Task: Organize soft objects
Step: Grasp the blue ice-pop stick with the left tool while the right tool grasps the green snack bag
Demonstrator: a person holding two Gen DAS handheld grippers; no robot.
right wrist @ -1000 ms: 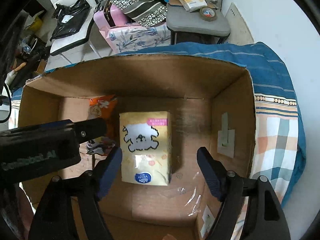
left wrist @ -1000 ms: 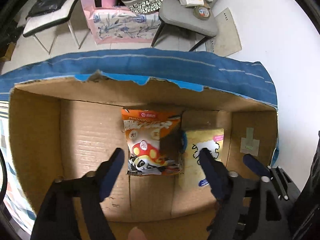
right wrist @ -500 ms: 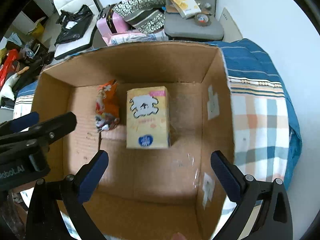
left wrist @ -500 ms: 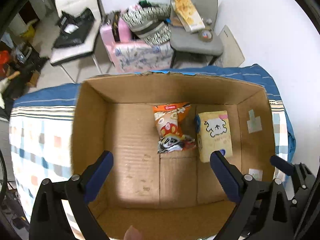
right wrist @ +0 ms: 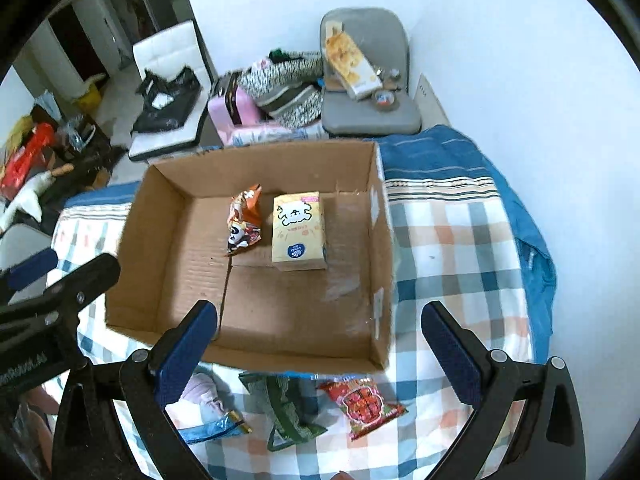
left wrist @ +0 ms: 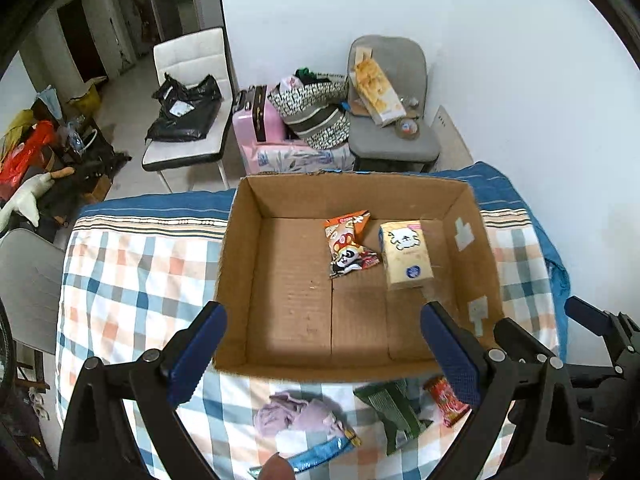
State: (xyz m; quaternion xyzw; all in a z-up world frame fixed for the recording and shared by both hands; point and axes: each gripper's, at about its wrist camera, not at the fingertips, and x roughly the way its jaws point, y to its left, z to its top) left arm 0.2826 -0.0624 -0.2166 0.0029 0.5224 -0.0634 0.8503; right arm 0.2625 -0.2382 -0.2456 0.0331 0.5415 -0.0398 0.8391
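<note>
An open cardboard box (left wrist: 240, 248) (right wrist: 380, 248) stands on a checked cloth. Inside lie an orange snack bag (left wrist: 348, 242) (right wrist: 244, 220) and a yellow tissue pack (left wrist: 404, 254) (right wrist: 298, 230), side by side. In front of the box lie a green packet (left wrist: 394, 408) (right wrist: 286, 408), a red packet (left wrist: 444, 400) (right wrist: 362, 404), a lilac cloth (left wrist: 298, 418) (right wrist: 202, 392) and a blue packet (left wrist: 320, 450) (right wrist: 212, 428). My left gripper (left wrist: 322, 348) and right gripper (right wrist: 320, 348) are both open and empty, held above the box's near edge.
The checked cloth (left wrist: 132, 280) covers the surface, with a blue border (right wrist: 436, 152) at the far side. Beyond it are a grey chair (left wrist: 390, 136), a white chair (left wrist: 188, 120), a pink case (left wrist: 256, 124) and floor clutter at left.
Both grippers have risen up and back out of the box, leaving the snack bag and tissue pack inside. The loose items in front of the box have come into view.
</note>
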